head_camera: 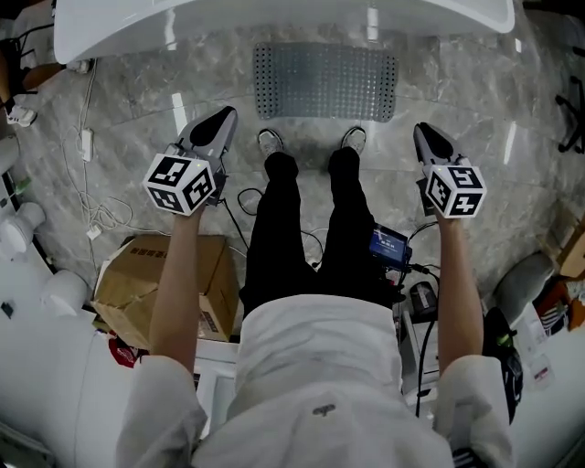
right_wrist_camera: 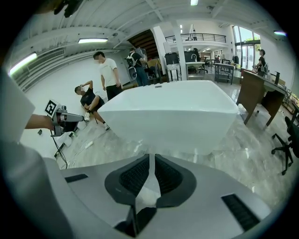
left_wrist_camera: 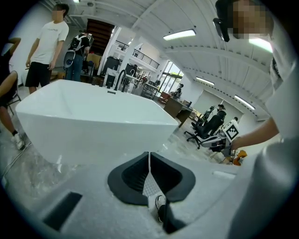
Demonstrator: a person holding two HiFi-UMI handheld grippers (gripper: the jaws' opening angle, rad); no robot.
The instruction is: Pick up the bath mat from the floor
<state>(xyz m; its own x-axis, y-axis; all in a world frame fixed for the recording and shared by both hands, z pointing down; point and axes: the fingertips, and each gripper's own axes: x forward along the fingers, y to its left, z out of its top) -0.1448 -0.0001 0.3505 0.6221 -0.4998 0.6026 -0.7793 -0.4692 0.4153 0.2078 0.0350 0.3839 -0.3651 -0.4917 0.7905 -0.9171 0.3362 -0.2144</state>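
The bath mat [head_camera: 324, 80] is grey, rectangular and dotted with holes. It lies flat on the marble floor in front of the white bathtub [head_camera: 274, 23], just beyond the person's shoes [head_camera: 270, 142]. My left gripper [head_camera: 222, 115] hangs shut to the left of the mat's near edge and holds nothing. At the mat's near right side, my right gripper [head_camera: 422, 131] is also shut and empty. In the left gripper view the jaws [left_wrist_camera: 149, 158] meet in a thin line, with a sliver of mat [left_wrist_camera: 149, 186] and a shoe [left_wrist_camera: 160, 203] below. The right gripper view shows its jaws [right_wrist_camera: 152, 159] closed before the tub [right_wrist_camera: 173, 112].
A cardboard box [head_camera: 164, 283] sits at the lower left, with white cables [head_camera: 91, 183] trailing over the floor beside it. An office chair base [head_camera: 571, 119] stands at the far right. Several people [left_wrist_camera: 49, 46] stand or sit beyond the tub.
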